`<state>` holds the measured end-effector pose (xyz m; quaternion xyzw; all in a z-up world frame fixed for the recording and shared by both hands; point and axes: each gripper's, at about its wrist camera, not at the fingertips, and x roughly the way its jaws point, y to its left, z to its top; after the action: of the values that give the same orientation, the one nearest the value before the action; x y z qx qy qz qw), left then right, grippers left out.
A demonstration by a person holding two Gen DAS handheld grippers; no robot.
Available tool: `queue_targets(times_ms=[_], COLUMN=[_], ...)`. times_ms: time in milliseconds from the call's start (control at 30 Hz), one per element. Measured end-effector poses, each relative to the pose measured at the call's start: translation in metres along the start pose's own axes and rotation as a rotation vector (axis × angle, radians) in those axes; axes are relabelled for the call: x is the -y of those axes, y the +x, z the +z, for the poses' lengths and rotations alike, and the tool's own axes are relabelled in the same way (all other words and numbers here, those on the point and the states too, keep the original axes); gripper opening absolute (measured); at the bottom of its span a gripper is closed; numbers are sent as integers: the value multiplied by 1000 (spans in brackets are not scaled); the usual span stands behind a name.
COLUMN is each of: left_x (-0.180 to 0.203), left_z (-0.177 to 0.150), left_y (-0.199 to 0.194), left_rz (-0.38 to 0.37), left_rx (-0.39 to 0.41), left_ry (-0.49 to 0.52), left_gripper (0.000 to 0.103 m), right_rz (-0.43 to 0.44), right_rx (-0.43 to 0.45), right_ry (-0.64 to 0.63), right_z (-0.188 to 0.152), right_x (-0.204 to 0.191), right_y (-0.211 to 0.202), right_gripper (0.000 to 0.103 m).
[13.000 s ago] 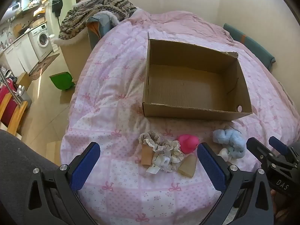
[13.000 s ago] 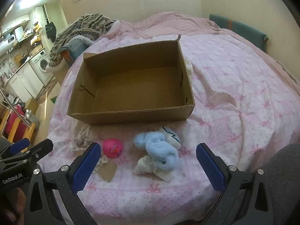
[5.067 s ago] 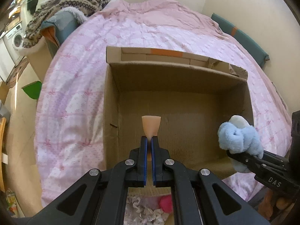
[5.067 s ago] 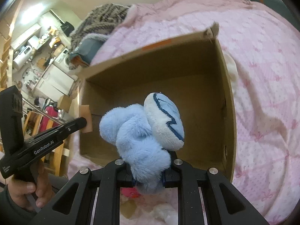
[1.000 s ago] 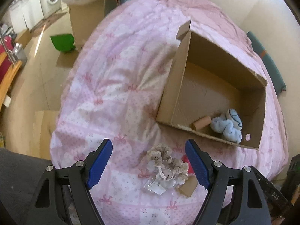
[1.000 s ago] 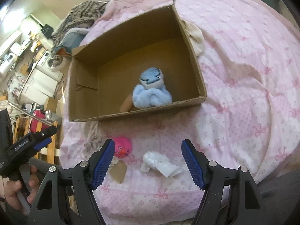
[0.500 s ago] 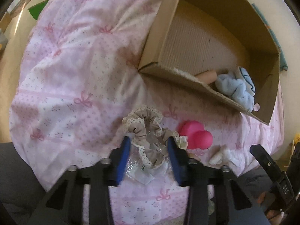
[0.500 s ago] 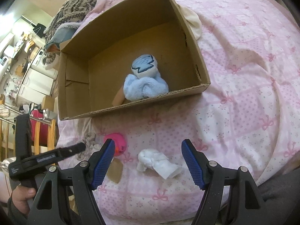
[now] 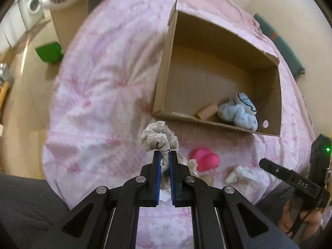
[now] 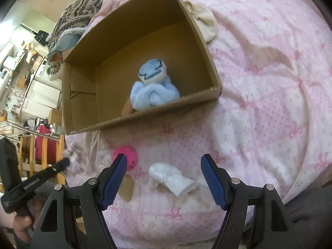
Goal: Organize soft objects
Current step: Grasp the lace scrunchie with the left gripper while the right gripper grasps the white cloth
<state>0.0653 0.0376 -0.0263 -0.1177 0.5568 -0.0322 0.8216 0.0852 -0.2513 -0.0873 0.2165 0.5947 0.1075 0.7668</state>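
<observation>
Pink bow-print bedspread (image 10: 269,78) bears cardboard box (image 10: 207,47); washing machine (image 9: 33,5) beyond.

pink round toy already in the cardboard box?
No, the pink round toy lies on the pink bedspread outside the open cardboard box, which holds only the fluffy blue plush and a tan roll.

Pink bow-print bed (image 10: 269,83), cardboard box (image 10: 207,47) on it, pink toy (image 10: 124,155), white sock (image 10: 172,178) (crumpled) nearby
</observation>
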Motion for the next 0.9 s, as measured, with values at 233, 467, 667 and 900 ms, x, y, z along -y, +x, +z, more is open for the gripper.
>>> queue_targets(times_ms=[233, 467, 667, 900], left_x=[4, 9, 9, 8], left_z=[2, -2, -2, -1], left_y=[5, 12, 15, 16], left_rz=[2, 19, 25, 31], left_rx=[-3, -11, -16, -9], left_ry=[26, 43, 36, 35], left_gripper=[7, 7, 7, 7], right_rz=[-48, -220, -265, -214], right_rx=[-133, -158, -196, -195], right_ry=[-14, -200, -289, -304], right_z=[-8, -9, -19, -28], right_x=[-6, -34, -45, -52], right_y=[28, 57, 70, 69], right_gripper=[77, 77, 63, 30])
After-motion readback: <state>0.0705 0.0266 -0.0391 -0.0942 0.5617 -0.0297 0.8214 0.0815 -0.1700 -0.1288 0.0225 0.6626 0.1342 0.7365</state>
